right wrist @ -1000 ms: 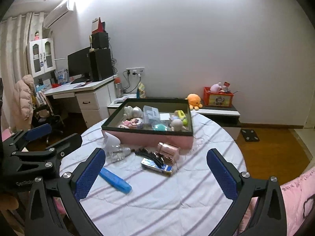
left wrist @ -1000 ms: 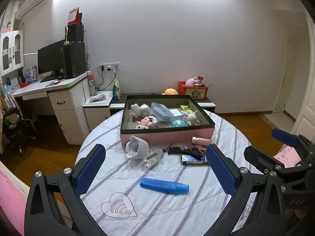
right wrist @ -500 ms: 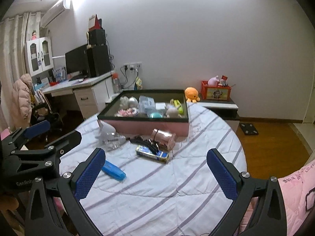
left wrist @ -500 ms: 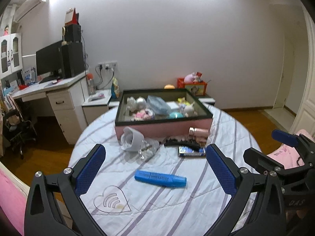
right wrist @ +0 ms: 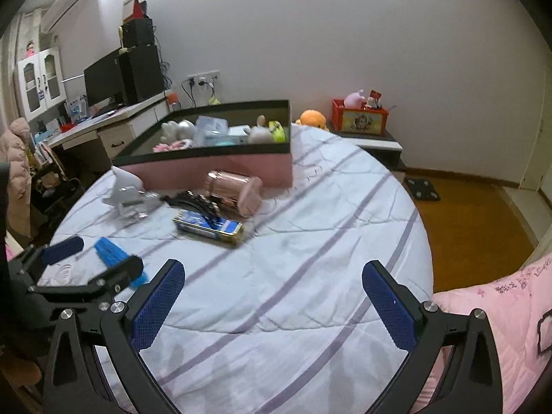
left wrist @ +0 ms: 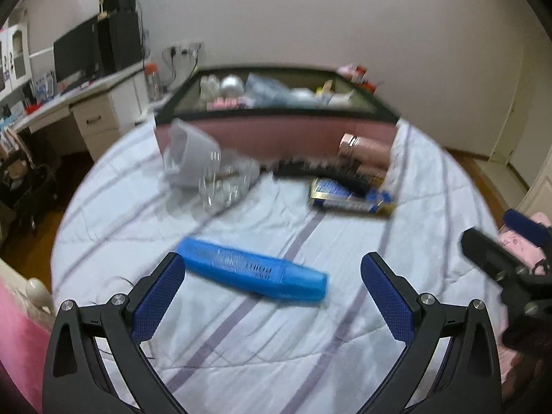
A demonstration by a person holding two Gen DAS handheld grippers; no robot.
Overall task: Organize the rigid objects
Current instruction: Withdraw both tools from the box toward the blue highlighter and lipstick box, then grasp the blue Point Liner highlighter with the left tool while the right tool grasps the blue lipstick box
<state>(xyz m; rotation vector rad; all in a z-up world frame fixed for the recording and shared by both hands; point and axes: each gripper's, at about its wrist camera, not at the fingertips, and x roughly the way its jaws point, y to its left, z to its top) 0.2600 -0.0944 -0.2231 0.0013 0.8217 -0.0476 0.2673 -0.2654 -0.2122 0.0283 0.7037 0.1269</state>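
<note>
Two grippers hang with fingers spread, holding nothing. The left gripper (left wrist: pixel 272 296) is nearer the blue marker (left wrist: pixel 253 268), which lies just beyond its fingertips, long axis running left-right. The right gripper (right wrist: pixel 272 300) is well apart from it.

- The left wrist view looks forward between the two blue pads of the left tool (left wrist: pixel 272 276), low and close over the round striped surface (left wrist: pixel 241 338), facing the wall beyond. It is motion-blurred.
- A blue marker (left wrist: pixel 253 269) lies just ahead of it; the pink box (left wrist: pixel 276 134) is farther back.
- The right wrist view looks forward from the right tool (right wrist: pixel 272 283), higher and farther right, angled slightly left across the surface (right wrist: pixel 293 276).
- Both views share the marker (right wrist: pixel 112 253), box (right wrist: pixel 220 169), and surface clutter.
- Each view catches the other tool at its edge: the right tool (left wrist: pixel 510 241), the left tool (right wrist: pixel 89 258).
</note>
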